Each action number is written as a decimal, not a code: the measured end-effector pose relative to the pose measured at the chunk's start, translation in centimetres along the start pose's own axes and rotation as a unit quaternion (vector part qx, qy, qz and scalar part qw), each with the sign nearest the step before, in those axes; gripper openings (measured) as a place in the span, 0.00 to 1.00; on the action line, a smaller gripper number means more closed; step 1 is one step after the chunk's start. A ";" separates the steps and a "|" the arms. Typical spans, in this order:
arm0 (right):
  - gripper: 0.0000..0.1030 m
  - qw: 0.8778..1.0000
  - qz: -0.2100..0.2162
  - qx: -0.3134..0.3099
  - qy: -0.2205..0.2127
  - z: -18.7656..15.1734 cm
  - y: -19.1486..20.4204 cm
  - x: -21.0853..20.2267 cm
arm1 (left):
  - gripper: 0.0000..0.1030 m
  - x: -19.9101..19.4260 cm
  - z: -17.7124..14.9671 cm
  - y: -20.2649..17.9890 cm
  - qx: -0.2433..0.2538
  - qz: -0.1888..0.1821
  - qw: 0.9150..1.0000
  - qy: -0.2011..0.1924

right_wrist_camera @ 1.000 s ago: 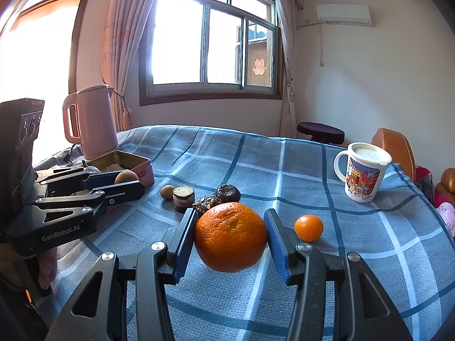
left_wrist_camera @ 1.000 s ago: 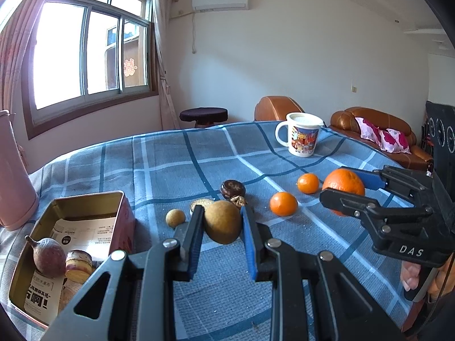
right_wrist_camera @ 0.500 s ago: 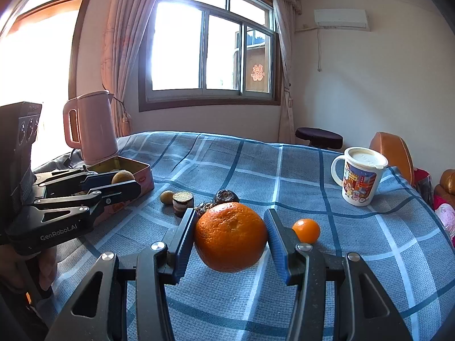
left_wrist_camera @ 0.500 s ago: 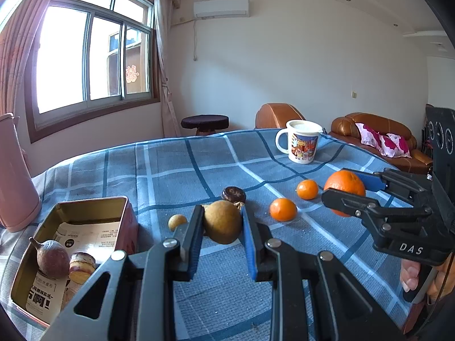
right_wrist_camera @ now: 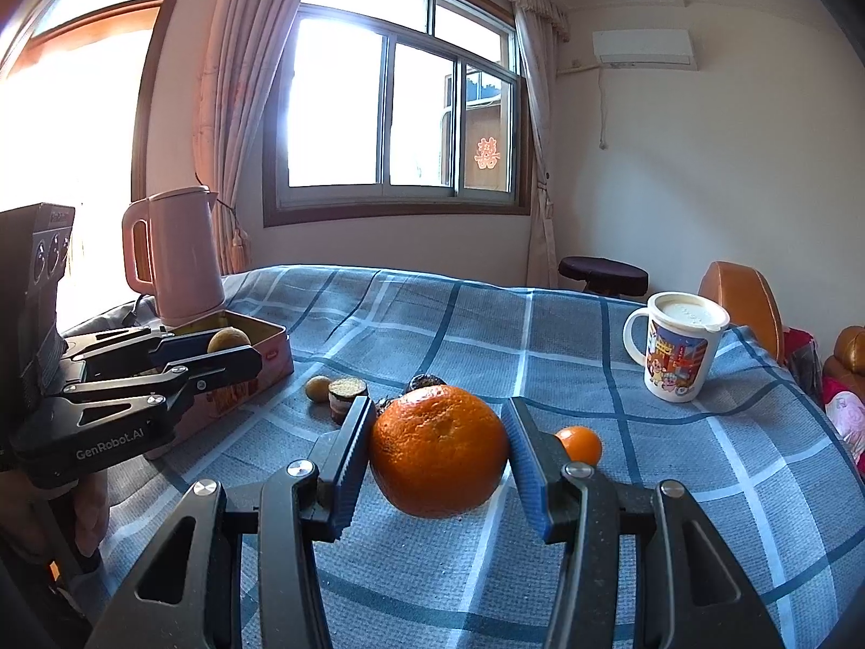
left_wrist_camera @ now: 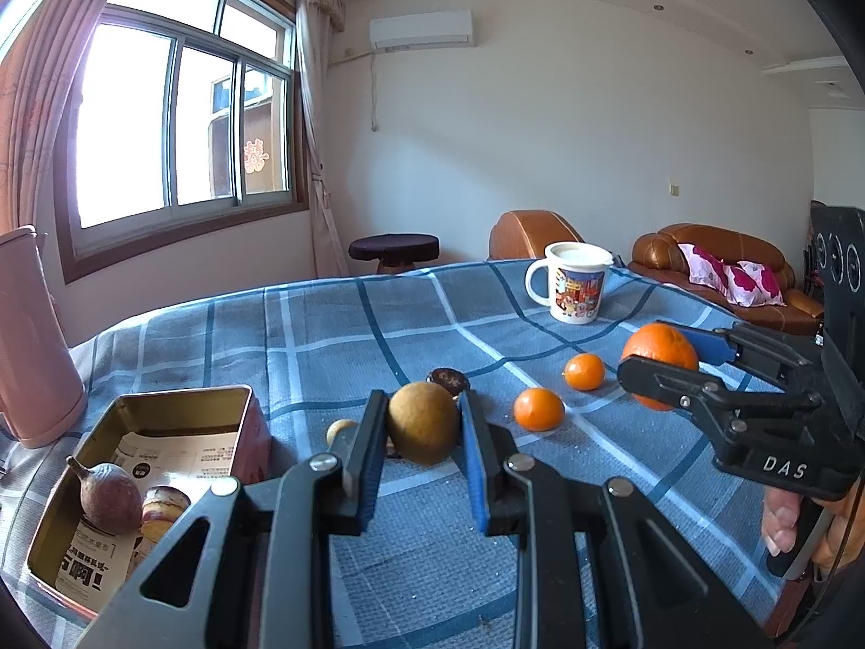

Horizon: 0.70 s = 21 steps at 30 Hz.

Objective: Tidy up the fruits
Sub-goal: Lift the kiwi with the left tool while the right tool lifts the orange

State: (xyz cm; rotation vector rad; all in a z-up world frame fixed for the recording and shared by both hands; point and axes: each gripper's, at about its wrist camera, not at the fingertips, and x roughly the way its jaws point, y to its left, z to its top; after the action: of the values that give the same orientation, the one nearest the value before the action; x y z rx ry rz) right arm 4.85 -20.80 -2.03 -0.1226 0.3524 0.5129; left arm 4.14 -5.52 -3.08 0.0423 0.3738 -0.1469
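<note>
Big blue checked tablecloth (left_wrist_camera: pixel 335 335) fills the view, and on its left edge sits the open tin (left_wrist_camera: pixel 162 405), already holding a purple fruit (left_wrist_camera: pixel 111 497) and something rounder beside it that is hard to name. Both hands are loaded: the right gripper (right_wrist_camera: pixel 438 454) has its pads pinching the big orange (right_wrist_camera: pixel 438 449), clear of the cloth by the look of it, while the left gripper (left_wrist_camera: pixel 424 424) is clamped tight on a brown round fruit (left_wrist_camera: pixel 424 422), hanging just right of the tin. My read is that this is the carry step, two fruits lifted and headed for the tin. The next move calls for the left hand to swing over the tin's rim and lower before letting go, with the orange waiting its turn so the tools don't clash. Two small tangerines (left_wrist_camera: pixel 538 408), a dark wrinkled fruit (left_wrist_camera: pixel 447 378) and a little tan one (left_wrist_camera: pixel 338 427) lie loose on the cloth. The pink kettle (right_wrist_camera: pixel 175 257) is cut off in the left view, and the tin's near corner is hidden behind the gripper.
</note>
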 end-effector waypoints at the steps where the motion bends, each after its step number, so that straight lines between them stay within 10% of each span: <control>1: 0.49 1.000 -0.001 0.000 -0.002 0.0 0.0 -0.1 | 0.26 -0.1 0.0 0.0 0.000 0.000 1.000 -0.001; 21: 0.49 1.000 -0.005 0.000 -0.026 0.0 -0.1 -1.0 | 0.26 -0.8 0.0 0.1 -0.001 0.010 1.000 -0.020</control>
State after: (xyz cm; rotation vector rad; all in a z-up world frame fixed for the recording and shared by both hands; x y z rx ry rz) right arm 4.11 -21.29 -1.67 -0.1107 0.3008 0.5049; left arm 3.42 -5.31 -2.79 0.0404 0.3342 -0.1271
